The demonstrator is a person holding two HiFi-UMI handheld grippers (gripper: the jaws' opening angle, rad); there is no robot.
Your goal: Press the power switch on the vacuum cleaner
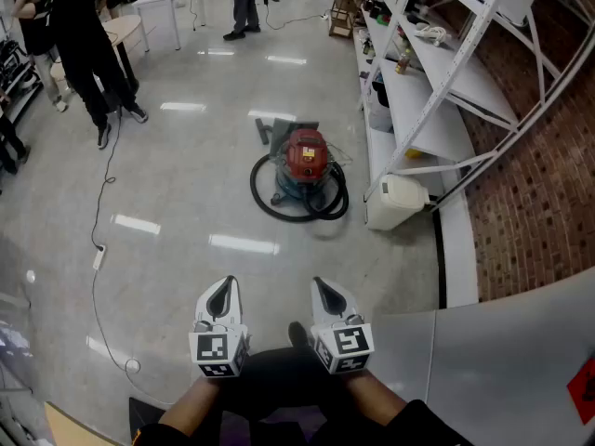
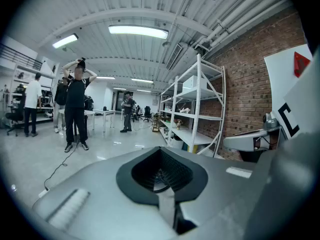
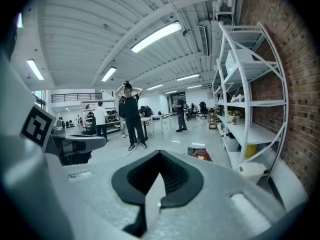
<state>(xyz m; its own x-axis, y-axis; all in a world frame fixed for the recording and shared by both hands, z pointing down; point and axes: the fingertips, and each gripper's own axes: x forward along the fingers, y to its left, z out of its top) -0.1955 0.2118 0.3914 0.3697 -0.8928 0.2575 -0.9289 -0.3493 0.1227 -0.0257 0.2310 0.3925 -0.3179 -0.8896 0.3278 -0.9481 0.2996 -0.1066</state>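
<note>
Hovering clenched and empty, the left tool (image 1: 225, 287) and right tool (image 1: 322, 288) face one vacuum cleaner (image 1: 305, 156).

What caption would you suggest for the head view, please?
Left gripper and right gripper, both shut and empty, well short of the red vacuum cleaner beside the white shelving.

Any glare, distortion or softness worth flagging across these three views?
Head view: ceiling lights glare in strips off the glossy floor; the vacuum cleaner is sharp. Left gripper view: heavy fisheye, dark corners, left gripper shut and soft. Right gripper view: shelving bows, right gripper shut.
</note>
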